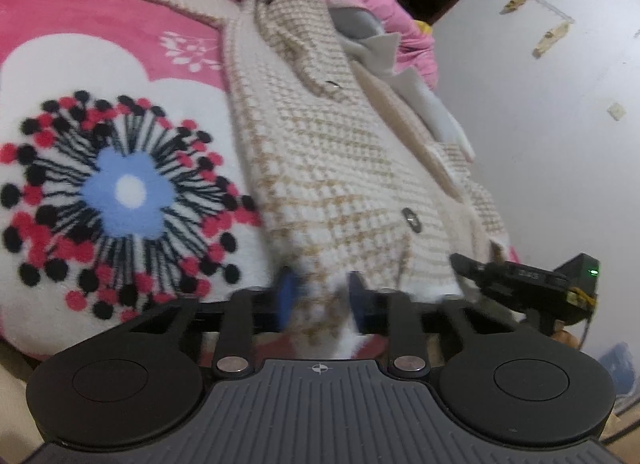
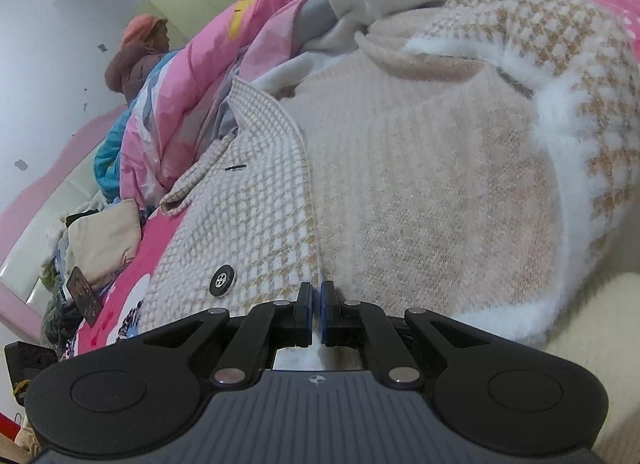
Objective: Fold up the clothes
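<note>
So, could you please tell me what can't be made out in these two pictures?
- Left wrist view: the left claw is motion-blurred, so its bite on the cardigan hem is unclear.
- Right wrist view: the right claw hides the cardigan edge it pinches.
- Right wrist view: the clutter by the bed's far side is too small to identify.
- Both views: the cardigan's sleeves are bunched or cut off.

No legible text, labels, brands or numbers in either wrist view; device markings too blurred to read.

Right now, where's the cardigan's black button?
In the right wrist view, the black button sits on the cardigan's checked front panel, just left of the right gripper.
</note>
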Tool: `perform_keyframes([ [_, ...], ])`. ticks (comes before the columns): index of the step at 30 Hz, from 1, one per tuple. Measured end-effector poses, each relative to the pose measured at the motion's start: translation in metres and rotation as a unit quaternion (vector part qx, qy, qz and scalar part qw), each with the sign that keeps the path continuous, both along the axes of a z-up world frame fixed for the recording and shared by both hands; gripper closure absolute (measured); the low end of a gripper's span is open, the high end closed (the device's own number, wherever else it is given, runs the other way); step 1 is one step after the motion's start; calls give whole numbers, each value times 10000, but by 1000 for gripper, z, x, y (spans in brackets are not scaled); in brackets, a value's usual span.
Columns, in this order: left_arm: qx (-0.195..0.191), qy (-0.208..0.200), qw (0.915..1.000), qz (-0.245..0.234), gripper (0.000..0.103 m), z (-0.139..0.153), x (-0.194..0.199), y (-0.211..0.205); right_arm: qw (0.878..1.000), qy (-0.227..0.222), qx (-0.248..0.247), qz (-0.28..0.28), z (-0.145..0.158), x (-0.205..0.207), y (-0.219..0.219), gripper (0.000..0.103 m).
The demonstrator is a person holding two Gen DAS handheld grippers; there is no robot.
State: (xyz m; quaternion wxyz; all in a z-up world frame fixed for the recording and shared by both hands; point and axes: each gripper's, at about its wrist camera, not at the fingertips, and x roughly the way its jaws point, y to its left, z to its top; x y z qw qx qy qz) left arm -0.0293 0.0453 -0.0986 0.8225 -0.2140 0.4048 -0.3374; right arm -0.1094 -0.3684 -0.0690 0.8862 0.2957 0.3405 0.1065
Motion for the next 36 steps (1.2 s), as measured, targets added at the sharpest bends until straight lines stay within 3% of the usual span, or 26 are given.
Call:
perform_keyframes([
  [6, -280, -70, 9996, -50, 99, 20, -2, 9, 9994, -251, -155, 181, 20, -9, 2, 101],
  [16, 204, 51, 9995, -221, 97, 3, 4, 6, 9978, 81, -613, 229, 9, -2, 7, 101],
  [20, 125, -71, 9997, -173, 92, 10, 5, 18, 9945, 124, -990, 318, 20, -1, 12, 99],
  [25, 172, -537, 9984, 56, 76, 33, 18, 37, 9916, -52, -1295, 7, 50, 6, -4, 97],
  [29, 241, -963, 9951, -38, 75, 54, 57, 27, 9889, -276, -1462, 22, 77, 45, -1, 96],
  [33, 446, -1160, 9920, -215, 75, 61, 121, -10, 9825, -648, -1704, 377, 103, 109, 24, 75],
  [36, 713, -1147, 9906, -228, 75, 55, 174, -41, 9704, -938, -2093, 750, 117, 167, 53, 66],
])
